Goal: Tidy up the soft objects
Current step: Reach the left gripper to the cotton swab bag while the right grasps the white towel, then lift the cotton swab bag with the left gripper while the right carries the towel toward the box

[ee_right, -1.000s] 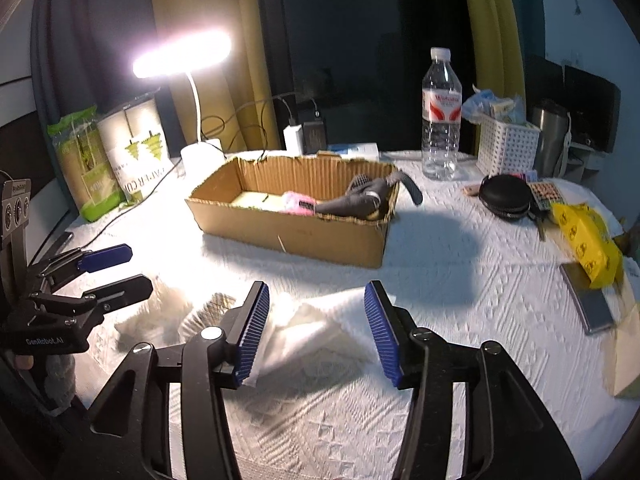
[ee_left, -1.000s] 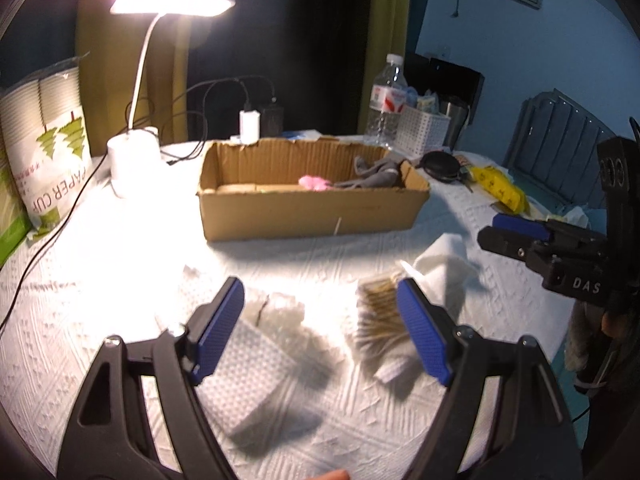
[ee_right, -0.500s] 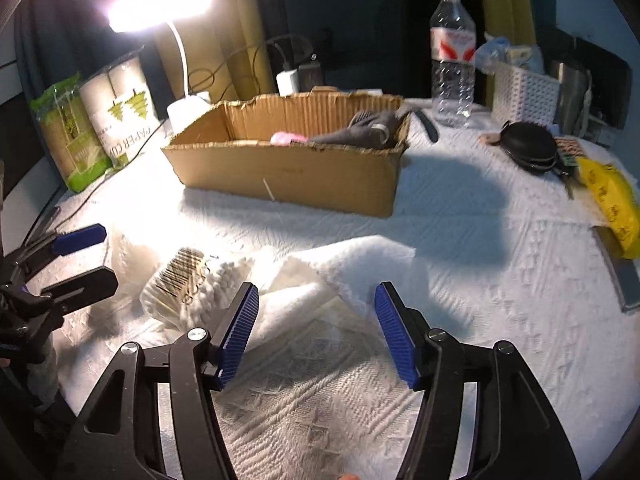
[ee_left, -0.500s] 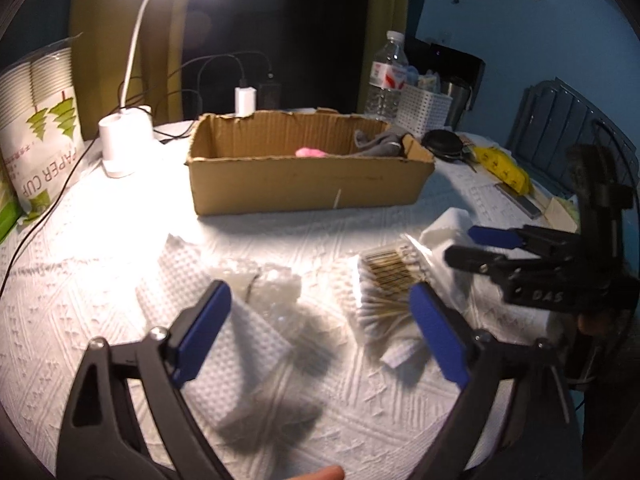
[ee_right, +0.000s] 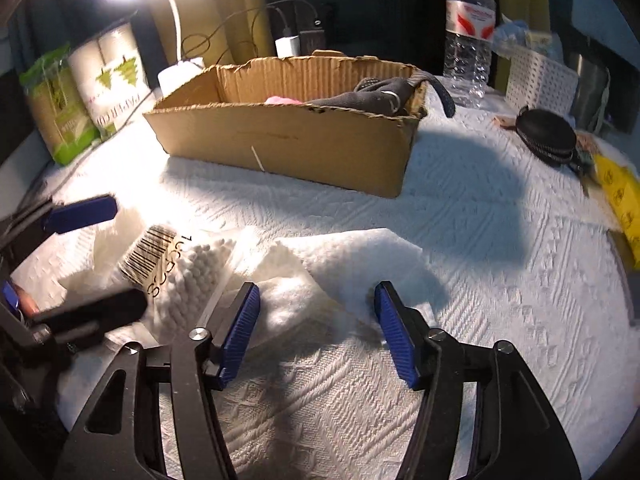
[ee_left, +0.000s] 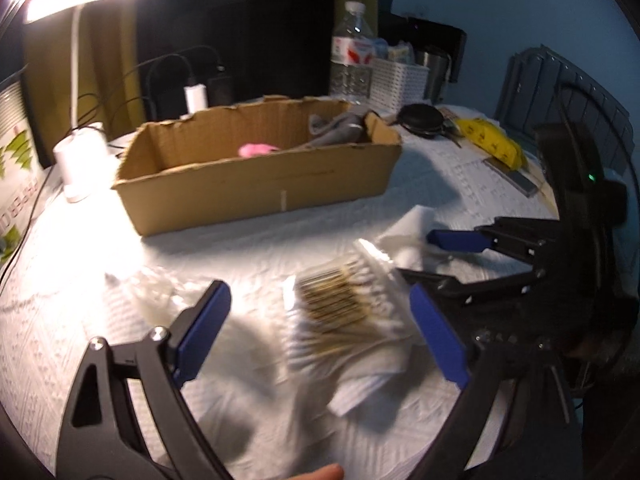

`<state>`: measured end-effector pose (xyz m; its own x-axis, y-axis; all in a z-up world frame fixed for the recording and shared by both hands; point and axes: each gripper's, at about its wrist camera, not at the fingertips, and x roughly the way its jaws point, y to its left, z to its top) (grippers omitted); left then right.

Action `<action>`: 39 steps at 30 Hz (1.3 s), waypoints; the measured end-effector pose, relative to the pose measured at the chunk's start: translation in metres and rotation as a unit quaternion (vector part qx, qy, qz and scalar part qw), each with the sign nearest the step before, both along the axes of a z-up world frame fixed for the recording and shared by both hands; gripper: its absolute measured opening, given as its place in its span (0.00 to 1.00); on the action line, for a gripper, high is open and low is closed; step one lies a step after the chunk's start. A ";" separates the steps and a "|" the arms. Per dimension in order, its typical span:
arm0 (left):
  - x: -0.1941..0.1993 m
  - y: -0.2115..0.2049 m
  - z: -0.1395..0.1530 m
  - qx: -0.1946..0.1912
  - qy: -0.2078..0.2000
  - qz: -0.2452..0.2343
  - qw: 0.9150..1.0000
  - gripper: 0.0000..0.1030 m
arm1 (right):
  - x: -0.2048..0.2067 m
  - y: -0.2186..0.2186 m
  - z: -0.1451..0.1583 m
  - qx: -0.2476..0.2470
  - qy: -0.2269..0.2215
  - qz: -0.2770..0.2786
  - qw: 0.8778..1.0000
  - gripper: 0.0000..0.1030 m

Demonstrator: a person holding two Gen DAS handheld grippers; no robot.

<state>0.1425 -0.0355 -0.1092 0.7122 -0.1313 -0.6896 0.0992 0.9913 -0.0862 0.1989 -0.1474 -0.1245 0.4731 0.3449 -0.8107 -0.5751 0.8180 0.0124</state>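
Now closer | left gripper (ee_left: 316, 332) over cotton swabs (ee_left: 344, 312) | fingers (ee_left: 202, 330) apart

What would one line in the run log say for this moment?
left gripper: jaws open over cotton swab pack | right gripper: jaws open over folded white cloth | cardboard box: holds grey and pink items

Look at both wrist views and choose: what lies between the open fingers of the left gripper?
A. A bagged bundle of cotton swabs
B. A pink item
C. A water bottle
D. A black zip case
A: in the left wrist view the left gripper is open around the bag of cotton swabs on the white tablecloth, while the cardboard box lies farther back.
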 end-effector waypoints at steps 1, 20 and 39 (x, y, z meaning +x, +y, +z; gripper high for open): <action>0.004 -0.004 -0.001 0.004 0.002 -0.001 1.000 0.89 | -0.001 0.001 0.000 0.001 -0.001 0.007 1.000 0.41; 0.046 -0.038 -0.036 0.084 0.072 0.020 0.994 0.89 | 0.009 -0.093 0.045 0.075 -0.029 -0.015 0.997 0.07; 0.015 -0.036 0.029 0.028 0.002 0.022 0.999 0.71 | 0.012 -0.108 0.094 0.131 -0.063 0.020 0.989 0.07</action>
<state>0.1579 -0.0719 -0.0802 0.7138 -0.0613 -0.6977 0.0551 0.9980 -0.0312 0.2107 -0.2554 -0.0307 0.5457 0.5562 -0.6267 -0.6181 0.7722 0.1471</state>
